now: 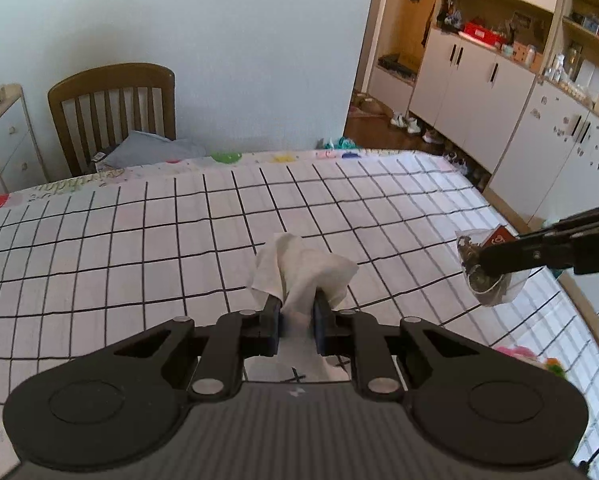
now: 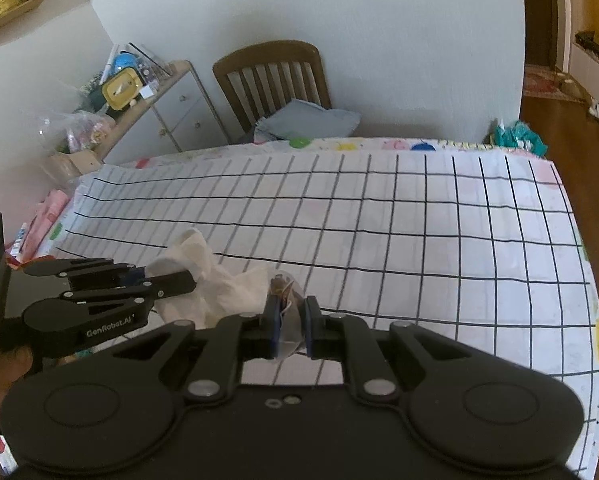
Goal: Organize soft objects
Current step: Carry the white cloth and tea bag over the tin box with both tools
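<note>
My left gripper (image 1: 297,312) has its jaws pinched on a crumpled white tissue (image 1: 299,268), lifted clear of the grid-patterned cloth (image 1: 139,240) at frame centre. My right gripper (image 2: 289,316) is clamped on a small clear packet (image 2: 287,280) with dark contents, also off the cloth; in the left view that packet sits at right edge. Wooden chair (image 1: 115,104) upper left, against the wall.

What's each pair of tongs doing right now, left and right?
Left tongs: shut on a crumpled white tissue.
Right tongs: shut on a small clear plastic bag with dark contents.
</note>
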